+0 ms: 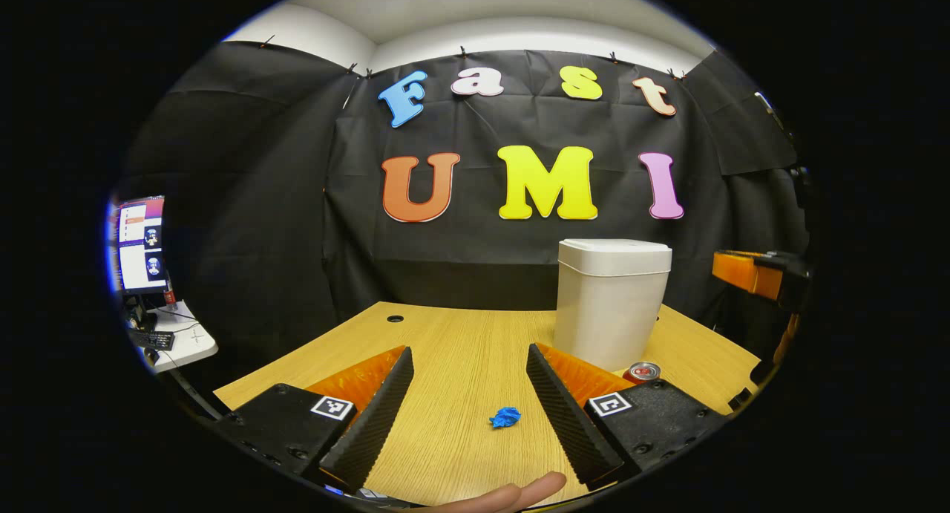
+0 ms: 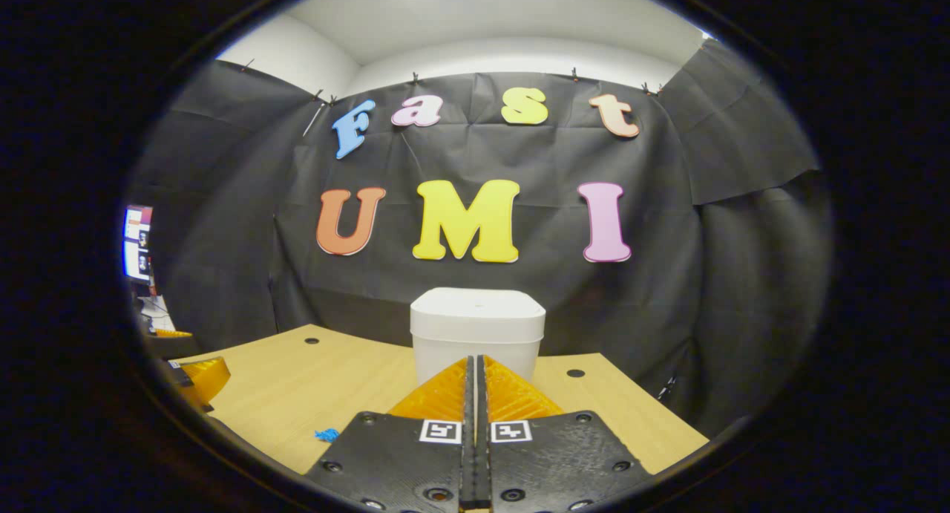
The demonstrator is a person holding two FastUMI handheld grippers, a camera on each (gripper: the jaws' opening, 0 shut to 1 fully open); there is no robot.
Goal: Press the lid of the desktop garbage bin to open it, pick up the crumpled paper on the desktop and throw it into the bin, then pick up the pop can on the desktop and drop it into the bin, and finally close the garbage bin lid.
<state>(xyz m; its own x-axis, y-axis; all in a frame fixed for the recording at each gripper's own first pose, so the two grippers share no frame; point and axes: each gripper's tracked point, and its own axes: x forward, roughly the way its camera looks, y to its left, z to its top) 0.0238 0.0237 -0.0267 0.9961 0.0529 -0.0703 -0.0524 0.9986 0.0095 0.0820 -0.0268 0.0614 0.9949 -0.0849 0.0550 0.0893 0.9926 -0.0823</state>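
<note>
My left gripper (image 1: 469, 394) gapes wide with the light, springy crumpled paper (image 1: 505, 417) between its 2 fingers, ready to pinch across its middle, while my right gripper (image 2: 475, 383), fingers pressed together and empty, points at the closed bin (image 2: 476, 333) ahead.

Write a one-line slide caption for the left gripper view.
Open left claw hovers over the wooden desk, blue crumpled paper ahead, closed white bin and pop can beyond.
</note>
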